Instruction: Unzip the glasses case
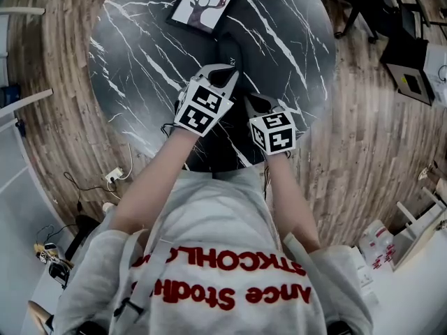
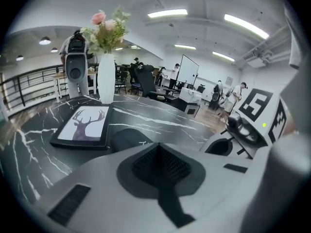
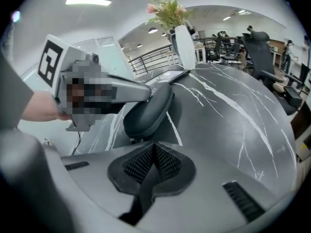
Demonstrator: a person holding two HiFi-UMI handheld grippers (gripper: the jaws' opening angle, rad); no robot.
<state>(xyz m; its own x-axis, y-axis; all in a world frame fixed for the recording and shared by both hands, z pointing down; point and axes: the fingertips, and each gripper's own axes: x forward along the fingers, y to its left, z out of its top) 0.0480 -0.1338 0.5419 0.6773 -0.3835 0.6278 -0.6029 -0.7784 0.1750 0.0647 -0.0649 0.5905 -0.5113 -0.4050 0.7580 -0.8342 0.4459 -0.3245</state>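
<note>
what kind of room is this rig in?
Probably an open-plan office or lab: office chairs, a whiteboard and ceiling strip lights beyond the marble table.

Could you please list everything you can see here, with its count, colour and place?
table: one, black with white veins, on the wooden floor
glasses case: one, dark grey, on the table just beyond both grippers
picture frame: one, black with deer print, flat at the table's far side
vase: one, white, holding pink flowers, upright beyond the frame
power strip: one, white, on the floor left of the table
left gripper: one, grey, jaws shut, tip by the case
right gripper: one, grey, jaws shut, empty, short of the case
sweatshirt: one, grey with red letters, bottom of the head view
</note>
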